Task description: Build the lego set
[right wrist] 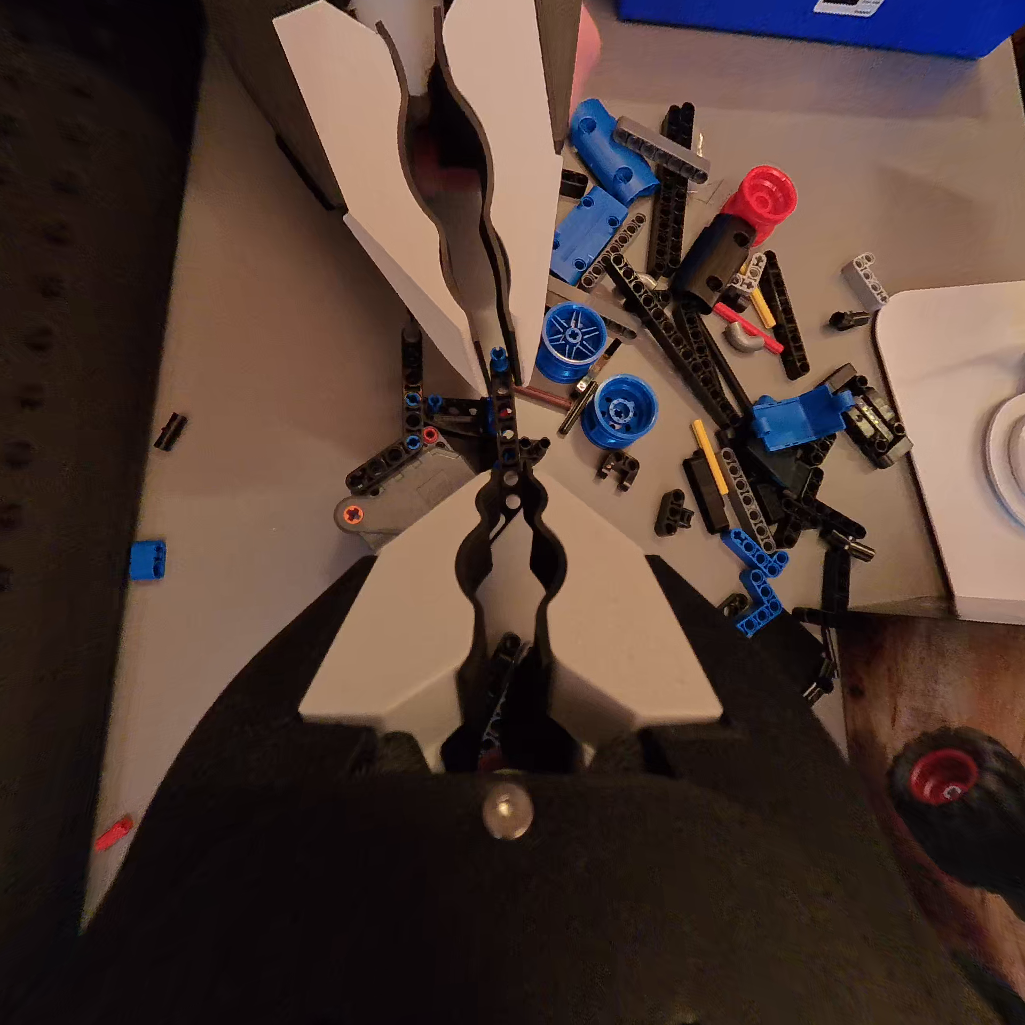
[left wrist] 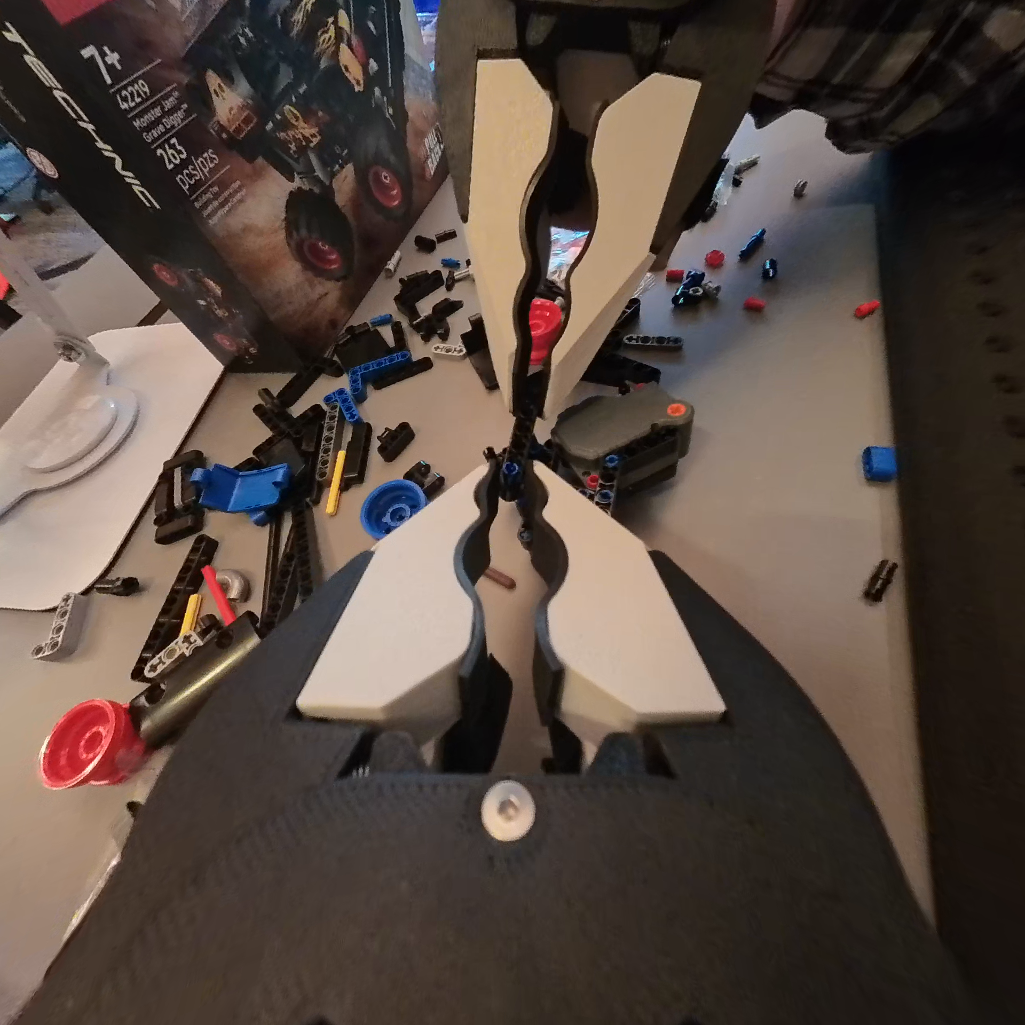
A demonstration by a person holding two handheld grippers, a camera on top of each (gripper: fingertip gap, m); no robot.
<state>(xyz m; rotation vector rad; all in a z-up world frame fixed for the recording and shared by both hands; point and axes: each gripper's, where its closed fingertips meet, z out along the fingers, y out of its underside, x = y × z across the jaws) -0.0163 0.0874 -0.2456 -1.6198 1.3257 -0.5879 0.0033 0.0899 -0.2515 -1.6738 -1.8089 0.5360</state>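
A long black beam [left wrist: 521, 438] with blue pins hangs above the grey table, held at both ends. My left gripper [left wrist: 511, 480] is shut on its near end. My right gripper [left wrist: 527, 407] comes from the far side, tip to tip with the left. In the right wrist view my right gripper [right wrist: 510, 480] is shut on the same beam [right wrist: 506, 421], which runs back between its fingers. The left gripper [right wrist: 499, 371] pinches the far end by a blue pin. Below lies a partial build with a grey motor block [left wrist: 621, 438] [right wrist: 399, 499] and black beams.
The set's box [left wrist: 222, 166] stands at back left. Loose black, blue and red pieces litter the table, with two blue hubs [right wrist: 571, 341] [right wrist: 618, 410], a red hub [left wrist: 83, 743] and a small blue piece [left wrist: 879, 463]. A white stand base [left wrist: 72, 421] sits left. A dark surface [left wrist: 954, 499] borders the right. My left and right fingertips are right by each other. Both grippers' tips are roughly 15 cm from the small blue piece [left wrist: 879, 463]. It turns up in the right wrist view [right wrist: 148, 552] as well.
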